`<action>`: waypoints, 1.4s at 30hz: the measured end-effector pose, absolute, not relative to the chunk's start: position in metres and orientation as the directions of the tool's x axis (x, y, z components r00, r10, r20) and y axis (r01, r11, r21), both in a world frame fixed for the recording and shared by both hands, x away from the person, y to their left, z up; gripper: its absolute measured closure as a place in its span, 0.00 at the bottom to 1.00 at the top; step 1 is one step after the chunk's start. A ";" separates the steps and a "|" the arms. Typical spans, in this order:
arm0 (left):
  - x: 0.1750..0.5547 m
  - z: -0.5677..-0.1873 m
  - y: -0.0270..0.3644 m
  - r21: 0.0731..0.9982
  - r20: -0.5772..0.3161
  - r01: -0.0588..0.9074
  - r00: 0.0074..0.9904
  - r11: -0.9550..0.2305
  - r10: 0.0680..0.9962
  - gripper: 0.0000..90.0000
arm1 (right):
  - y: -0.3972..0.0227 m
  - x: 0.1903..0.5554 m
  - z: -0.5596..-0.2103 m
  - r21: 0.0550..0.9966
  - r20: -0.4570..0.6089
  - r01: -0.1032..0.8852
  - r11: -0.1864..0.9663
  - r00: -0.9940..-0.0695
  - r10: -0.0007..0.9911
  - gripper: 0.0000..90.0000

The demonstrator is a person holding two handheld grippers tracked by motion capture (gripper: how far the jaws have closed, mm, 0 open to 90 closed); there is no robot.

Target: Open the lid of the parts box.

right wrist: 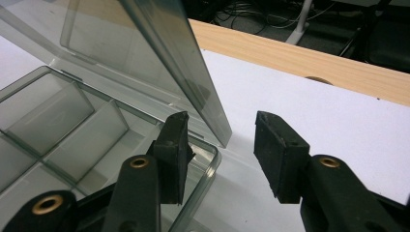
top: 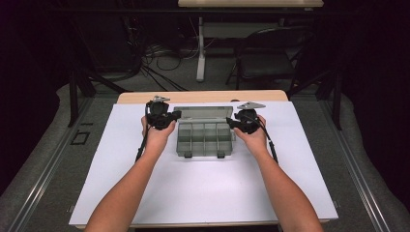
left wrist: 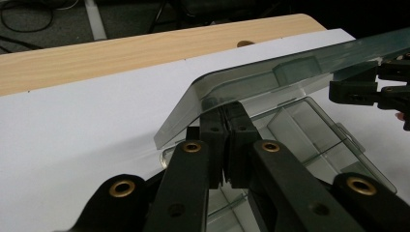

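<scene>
On top of the white table cover (top: pixel 145 193) sits a clear plastic box with little compartments (top: pixel 205 137), out in the middle, near the far edge. Its lid (left wrist: pixel 270 84) is half up. The left gripper (left wrist: pixel 225 121) is pinched tight on the lid's corner. The right gripper (right wrist: pixel 220 145) is spread wide at the other corner, grabbing nothing. I think both sides should lift together, slowly, so the lid won't twist. I can't spot any words or labels.
</scene>
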State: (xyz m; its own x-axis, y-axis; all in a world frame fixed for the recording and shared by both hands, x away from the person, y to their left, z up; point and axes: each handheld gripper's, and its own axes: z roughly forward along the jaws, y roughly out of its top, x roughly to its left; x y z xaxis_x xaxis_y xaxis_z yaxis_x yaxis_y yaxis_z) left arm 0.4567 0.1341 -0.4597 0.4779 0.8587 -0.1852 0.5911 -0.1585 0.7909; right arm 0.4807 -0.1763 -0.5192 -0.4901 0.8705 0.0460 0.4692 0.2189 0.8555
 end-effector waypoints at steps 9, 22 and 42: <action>0.457 -0.460 0.134 0.790 -0.183 0.591 0.479 -0.161 0.859 0.98 | -0.171 0.481 -0.523 0.860 0.044 0.457 0.227 -0.510 0.859 0.72; 0.455 -0.460 0.133 0.790 -0.178 0.588 0.488 -0.171 0.855 0.94 | -0.169 0.482 -0.523 0.867 0.030 0.444 0.228 -0.503 0.864 0.80; 0.455 -0.466 0.133 0.779 -0.173 0.599 0.487 -0.183 0.856 0.90 | -0.172 0.482 -0.523 0.865 0.018 0.443 0.236 -0.498 0.867 0.90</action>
State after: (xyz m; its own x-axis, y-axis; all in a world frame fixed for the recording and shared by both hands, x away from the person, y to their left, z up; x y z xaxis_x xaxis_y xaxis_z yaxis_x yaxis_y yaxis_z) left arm 0.4547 0.1332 -0.4656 0.4874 0.8558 -0.1734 0.5990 -0.1832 0.7795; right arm 0.4820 -0.1724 -0.5226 -0.4979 0.8670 0.0180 0.4426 0.2362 0.8650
